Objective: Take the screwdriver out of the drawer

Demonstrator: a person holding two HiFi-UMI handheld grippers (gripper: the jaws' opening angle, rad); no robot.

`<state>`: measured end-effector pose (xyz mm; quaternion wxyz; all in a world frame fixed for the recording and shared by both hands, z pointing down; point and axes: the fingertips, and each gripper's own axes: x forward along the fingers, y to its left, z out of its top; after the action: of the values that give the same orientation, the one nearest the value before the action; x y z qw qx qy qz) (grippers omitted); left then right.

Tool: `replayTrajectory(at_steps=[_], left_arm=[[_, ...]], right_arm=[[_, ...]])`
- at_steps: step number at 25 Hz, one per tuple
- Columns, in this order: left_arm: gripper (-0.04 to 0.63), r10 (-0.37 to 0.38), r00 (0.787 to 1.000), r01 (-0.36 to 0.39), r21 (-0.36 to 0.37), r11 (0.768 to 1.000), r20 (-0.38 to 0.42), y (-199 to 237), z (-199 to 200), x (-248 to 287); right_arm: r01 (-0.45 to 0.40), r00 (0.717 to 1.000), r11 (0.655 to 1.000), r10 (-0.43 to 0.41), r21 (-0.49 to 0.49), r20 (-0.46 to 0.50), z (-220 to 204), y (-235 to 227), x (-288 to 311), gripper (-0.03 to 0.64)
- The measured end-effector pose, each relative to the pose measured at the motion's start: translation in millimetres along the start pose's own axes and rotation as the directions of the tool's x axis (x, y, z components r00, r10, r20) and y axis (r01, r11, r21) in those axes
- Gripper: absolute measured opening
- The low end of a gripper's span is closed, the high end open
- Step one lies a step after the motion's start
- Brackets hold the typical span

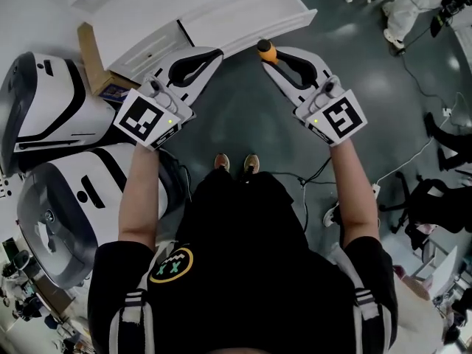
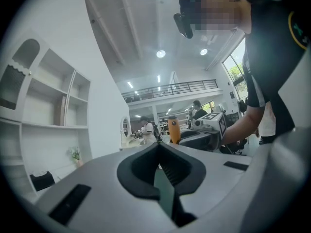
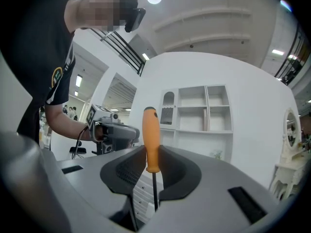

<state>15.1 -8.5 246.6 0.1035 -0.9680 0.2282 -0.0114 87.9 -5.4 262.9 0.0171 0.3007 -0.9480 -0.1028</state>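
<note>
Orange-handled, the screwdriver [image 3: 150,135] stands upright, pinched in my right claw [image 1: 274,59], held in the air clear of the white furniture. My left claw [image 1: 212,53] alongside is pressed together, empty. Beyond stands a white shelf unit [image 3: 200,108]; its drawer I can't quite make out.

The orange-handled steel screwdriver [image 3: 150,140] stands upright between the jaws of the right gripper [image 1: 271,56], right of the left gripper [image 1: 215,53]. The white drawer cabinet [image 1: 221,17] lies ahead of both.
</note>
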Motion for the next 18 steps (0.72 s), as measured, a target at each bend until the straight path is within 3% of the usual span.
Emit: replayTrajectory(at_steps=[18], left_arm=[[0.017,-0.028,0.999,0.028,-0.023,0.999,0.039,4.8,0.6,-46.6]], right_arm=[[0.047,0.999,0.999,-0.046,-0.001,0.018,24.9,38.7,24.7,0.104]])
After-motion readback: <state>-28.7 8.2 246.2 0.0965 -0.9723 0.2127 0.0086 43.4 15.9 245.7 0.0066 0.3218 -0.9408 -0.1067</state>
